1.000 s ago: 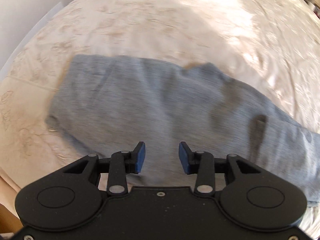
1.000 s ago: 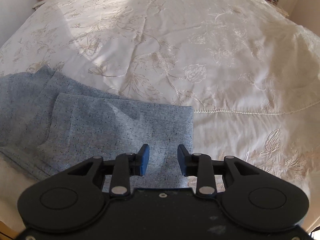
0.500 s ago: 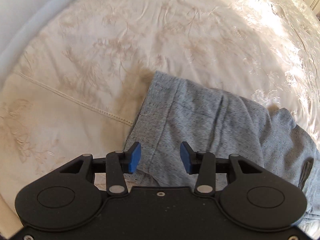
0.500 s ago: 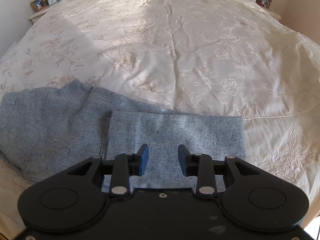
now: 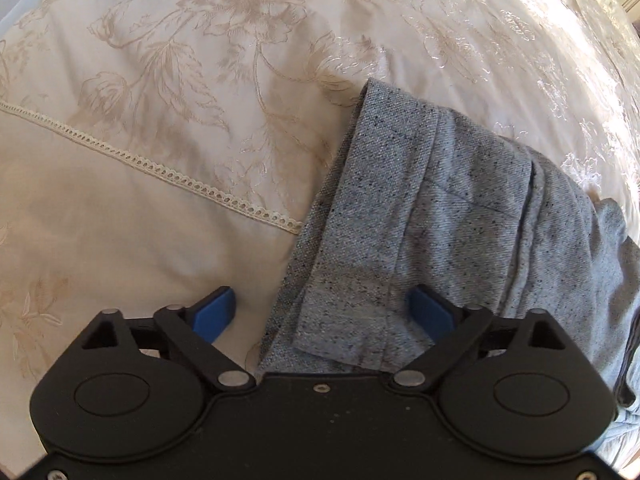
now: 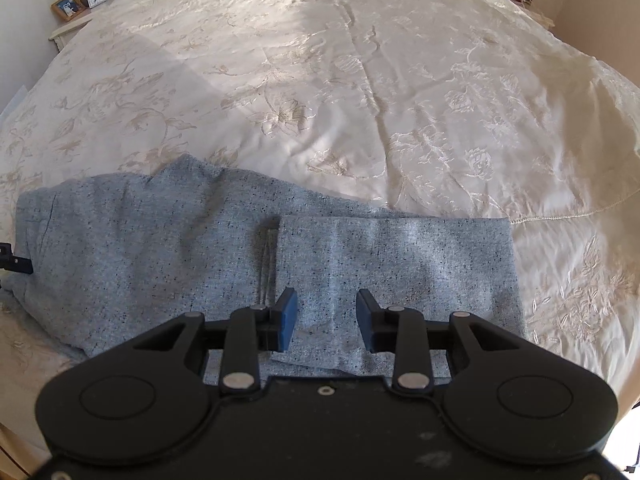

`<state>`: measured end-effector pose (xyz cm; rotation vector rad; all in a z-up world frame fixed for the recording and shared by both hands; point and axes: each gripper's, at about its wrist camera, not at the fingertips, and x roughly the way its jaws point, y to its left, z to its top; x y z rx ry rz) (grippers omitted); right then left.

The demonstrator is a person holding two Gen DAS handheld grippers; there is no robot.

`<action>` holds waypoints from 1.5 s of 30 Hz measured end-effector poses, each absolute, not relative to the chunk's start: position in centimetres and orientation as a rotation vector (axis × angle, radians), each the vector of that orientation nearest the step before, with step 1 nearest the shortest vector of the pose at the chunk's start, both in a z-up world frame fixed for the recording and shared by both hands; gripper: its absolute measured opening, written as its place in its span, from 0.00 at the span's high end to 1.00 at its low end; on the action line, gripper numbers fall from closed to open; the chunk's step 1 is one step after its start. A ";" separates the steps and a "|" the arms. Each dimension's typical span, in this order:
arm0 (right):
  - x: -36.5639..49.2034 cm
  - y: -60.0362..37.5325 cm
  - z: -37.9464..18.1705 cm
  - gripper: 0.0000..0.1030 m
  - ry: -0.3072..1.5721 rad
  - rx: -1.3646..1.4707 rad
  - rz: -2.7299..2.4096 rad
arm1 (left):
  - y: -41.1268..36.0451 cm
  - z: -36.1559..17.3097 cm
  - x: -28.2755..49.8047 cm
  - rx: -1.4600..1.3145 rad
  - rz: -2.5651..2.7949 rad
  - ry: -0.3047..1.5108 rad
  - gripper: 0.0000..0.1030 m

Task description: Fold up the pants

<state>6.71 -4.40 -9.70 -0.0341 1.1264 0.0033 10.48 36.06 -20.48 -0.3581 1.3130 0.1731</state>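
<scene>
- The left gripper has just spread its jaws wide; the folded end of the pants lies between the blue pads, neither of which presses on the cloth.
- The right gripper hangs with its jaws partly apart above the pants, pads clear of the fabric.
- In the left view the pants' straight edge runs from lower centre up to the upper right; left of it the bedspread lies bare.
- In the right view the pants stretch across the lower half, a folded-over panel at right centre; open bedspread fills the top and right.
- The gripper bodies hide the near edge of the pants in both views; the far end is cut off at the left view's right rim.
- The pants are speckled grey-blue cloth with stitched seams; the bedspread is cream, glossy, embroidered with flowers and crossed by a lace strip.
- A nightstand in the upper left corner carries small, unclear items.
</scene>
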 end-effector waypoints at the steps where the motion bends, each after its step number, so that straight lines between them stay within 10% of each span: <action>1: 6.8 -4.3 -9.7 0.66 1.129 -0.034 0.002 | 36.1 -20.7 10.5 -0.355 0.172 1.313 0.01; 6: 6.8 -3.7 -9.7 0.66 1.140 -0.025 0.010 | 36.3 -20.9 10.8 -0.392 0.139 1.320 0.07; 8: 6.8 -3.6 -9.6 0.66 1.143 -0.023 0.022 | 36.4 -20.0 10.4 -0.419 0.069 1.285 0.42; 14: 6.5 -4.0 -9.6 0.66 1.138 -0.001 0.034 | 35.0 -16.1 9.1 -0.403 0.074 1.199 0.74; 34: 5.1 -17.4 -10.2 0.66 1.116 0.065 0.171 | 11.0 0.1 7.6 -0.150 0.022 0.917 0.84; 38: 4.9 -22.5 -10.4 0.66 1.115 0.092 0.166 | 3.2 -0.1 8.1 -0.103 -0.086 0.916 1.00; 45: 4.6 -28.9 -10.7 0.66 1.116 0.107 0.154 | -9.8 -6.1 8.8 -0.034 -0.283 1.030 1.00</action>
